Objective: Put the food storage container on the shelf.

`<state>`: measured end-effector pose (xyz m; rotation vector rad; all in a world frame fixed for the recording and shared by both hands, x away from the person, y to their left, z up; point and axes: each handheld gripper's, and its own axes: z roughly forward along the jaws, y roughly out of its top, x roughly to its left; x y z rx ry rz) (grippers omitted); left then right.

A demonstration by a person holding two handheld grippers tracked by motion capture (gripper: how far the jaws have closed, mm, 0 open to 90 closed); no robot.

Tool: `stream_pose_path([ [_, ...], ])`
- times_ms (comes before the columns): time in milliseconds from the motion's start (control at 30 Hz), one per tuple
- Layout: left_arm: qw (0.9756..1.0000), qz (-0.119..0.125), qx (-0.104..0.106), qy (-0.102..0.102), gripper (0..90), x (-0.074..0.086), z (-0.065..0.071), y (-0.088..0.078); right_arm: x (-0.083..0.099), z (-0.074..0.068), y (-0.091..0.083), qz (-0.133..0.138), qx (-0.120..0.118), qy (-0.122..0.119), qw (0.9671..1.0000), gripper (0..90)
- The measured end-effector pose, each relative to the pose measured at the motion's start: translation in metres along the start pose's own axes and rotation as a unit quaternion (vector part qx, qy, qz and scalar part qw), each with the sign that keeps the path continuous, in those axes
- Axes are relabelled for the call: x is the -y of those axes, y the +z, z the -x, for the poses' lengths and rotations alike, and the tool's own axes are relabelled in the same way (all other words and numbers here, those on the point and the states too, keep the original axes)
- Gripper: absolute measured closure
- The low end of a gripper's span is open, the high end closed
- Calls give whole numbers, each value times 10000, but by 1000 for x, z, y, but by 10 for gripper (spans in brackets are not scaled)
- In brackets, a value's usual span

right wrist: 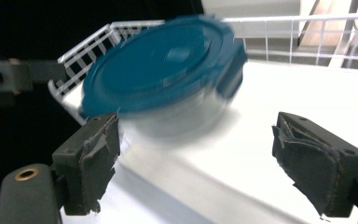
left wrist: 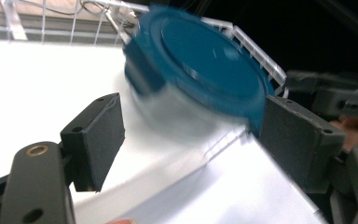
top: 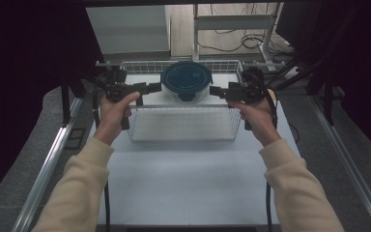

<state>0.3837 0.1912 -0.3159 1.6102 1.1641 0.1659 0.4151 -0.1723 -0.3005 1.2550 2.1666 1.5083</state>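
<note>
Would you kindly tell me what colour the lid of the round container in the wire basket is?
The lid is dark teal blue, clearest in the high view.

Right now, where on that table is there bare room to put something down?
The white table is bare between the white wire basket and the person's sleeves. Inside the basket, the near half is free. The far half is crowded: the round clear container with a blue lid sits between the left claw and right claw.

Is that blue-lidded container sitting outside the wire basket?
No. In the high view the container sits inside the wire basket, near its far wall.
</note>
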Motion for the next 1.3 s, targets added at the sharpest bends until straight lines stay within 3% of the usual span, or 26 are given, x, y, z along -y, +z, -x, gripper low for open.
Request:
stream_pose_path([
  [67,9994,-31,-189,285,214,13,5,-10,15,-3,-14,47,-9,-266,9996,162],
  [200,9980,-53,-205,604,214,46,16,-29,49,-5,-36,46,94,-631,9980,167],
  [233,9978,-70,-132,652,214,58,19,-33,56,-5,-39,54,130,-686,9975,167],
  [267,9977,-97,-95,669,211,64,20,-35,75,-5,-48,72,169,-748,9970,171],
  [333,9969,-178,-56,763,210,85,23,-40,85,-4,-50,83,150,-750,9970,172],
  [433,9938,-297,-311,1027,208,112,26,-44,116,1,-57,9,93,-766,9970,172],
  [600,9916,-548,-488,1069,206,154,19,-41,168,14,-63,-160,127,-702,9973,174],
  [667,9921,-644,-524,937,209,170,12,-36,183,18,-63,-246,138,-642,9975,175],
  [767,9899,-918,-700,820,208,190,1,-26,201,25,-59,-496,179,-576,9969,176],
  [833,9905,-960,-677,710,210,201,-6,-22,211,27,-56,-608,222,-552,9964,176],
  [933,9903,-980,-720,669,214,208,-9,-20,218,28,-55,-717,233,-565,9955,176],
  [1100,9911,-908,-725,648,210,213,-10,-22,217,26,-56,-582,288,-660,9957,176],
  [1300,9880,-998,-972,667,210,228,-21,-19,228,32,-56,-579,751,-852,9918,175],
])
